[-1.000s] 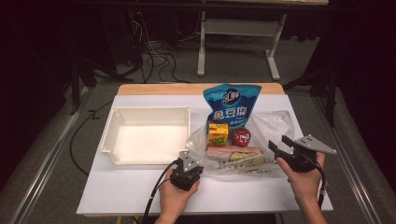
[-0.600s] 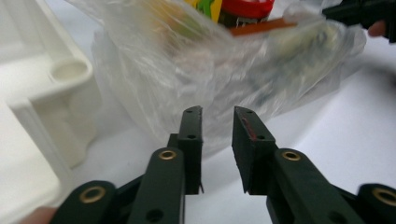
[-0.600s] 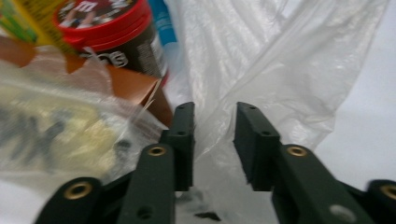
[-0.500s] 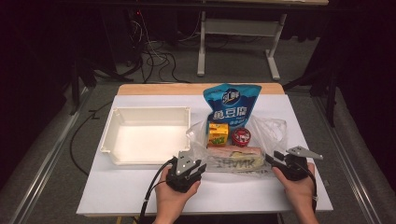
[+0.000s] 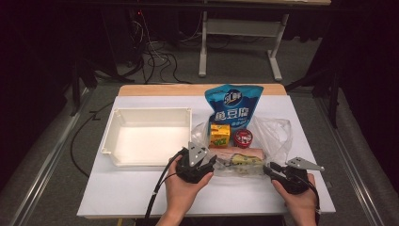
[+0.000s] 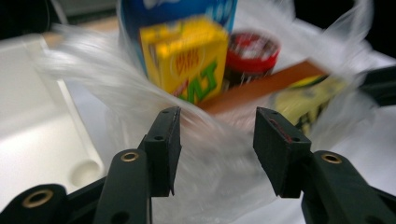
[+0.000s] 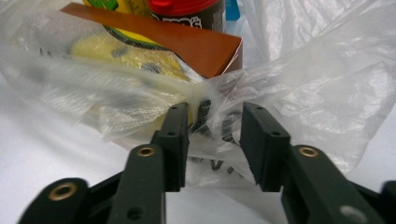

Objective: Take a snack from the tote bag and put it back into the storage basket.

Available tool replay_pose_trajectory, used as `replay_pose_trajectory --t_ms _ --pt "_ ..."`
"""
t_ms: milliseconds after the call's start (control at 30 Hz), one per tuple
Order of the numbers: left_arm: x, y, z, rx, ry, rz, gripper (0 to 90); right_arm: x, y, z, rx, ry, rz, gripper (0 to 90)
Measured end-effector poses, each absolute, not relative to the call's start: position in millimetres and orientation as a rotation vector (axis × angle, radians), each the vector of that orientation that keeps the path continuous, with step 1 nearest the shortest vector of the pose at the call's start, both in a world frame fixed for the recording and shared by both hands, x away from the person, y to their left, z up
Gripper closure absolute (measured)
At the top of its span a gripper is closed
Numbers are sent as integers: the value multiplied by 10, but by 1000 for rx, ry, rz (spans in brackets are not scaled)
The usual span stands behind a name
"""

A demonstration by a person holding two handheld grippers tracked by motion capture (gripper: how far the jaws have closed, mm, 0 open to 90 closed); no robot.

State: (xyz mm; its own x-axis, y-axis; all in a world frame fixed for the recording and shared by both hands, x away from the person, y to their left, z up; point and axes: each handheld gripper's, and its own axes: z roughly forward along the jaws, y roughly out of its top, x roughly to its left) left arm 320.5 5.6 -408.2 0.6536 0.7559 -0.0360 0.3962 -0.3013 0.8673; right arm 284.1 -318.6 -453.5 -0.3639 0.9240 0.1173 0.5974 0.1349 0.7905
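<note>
With my left hand-held gripper (image 6: pixel 215 140) just opening off the bag (image 5: pixel 275 134) near the tabletop's front edge, I close the right hand-held gripper (image 7: pixel 212 135), still spread, squarely on the film.

Your tabletop (image 5: pixel 141 188) is lit brightly from overhead; the surrounding room is near black. Left gripper view: motion blur at 12 o'clock. The plastic bag (image 7: pixel 299 84) glares at 2 o'clock.

Motion blur smears the plastic bag (image 6: pixel 93 93) in the left gripper view. The yellow carton (image 6: pixel 184 58) print is illegible; the blue pouch (image 6: pixel 177 9) is probably cropped at the top edge.
</note>
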Motion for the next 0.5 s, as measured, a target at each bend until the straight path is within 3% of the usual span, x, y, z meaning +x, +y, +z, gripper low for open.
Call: replay_pose_trajectory --t_ms 167,233,267,300,333,367,500 --pt "3369 -55 -4418 1989 1012 368 528 2853 -3213 -4555 1468 2047 1115 749" --pt "3368 -68 -4531 1999 1044 363 604 2863 -3223 -4572 1477 2070 1116 785" --pt "3357 -65 -4588 2004 1055 363 715 2883 -3237 -4605 1488 2090 1115 830" --pt "3354 -57 -4618 2011 1058 355 715 2883 -3237 -4605 1488 2090 1115 830" --pt "3367 -36 -4710 2029 1064 291 830 2894 -3233 -4617 1499 2100 1117 861" --pt "3367 -36 -4710 2029 1064 291 873 2894 -3233 -4617 1499 2100 1117 861" --pt "3418 13 -4817 2022 1079 185 899 2928 -3206 -4665 1519 2136 1050 900"
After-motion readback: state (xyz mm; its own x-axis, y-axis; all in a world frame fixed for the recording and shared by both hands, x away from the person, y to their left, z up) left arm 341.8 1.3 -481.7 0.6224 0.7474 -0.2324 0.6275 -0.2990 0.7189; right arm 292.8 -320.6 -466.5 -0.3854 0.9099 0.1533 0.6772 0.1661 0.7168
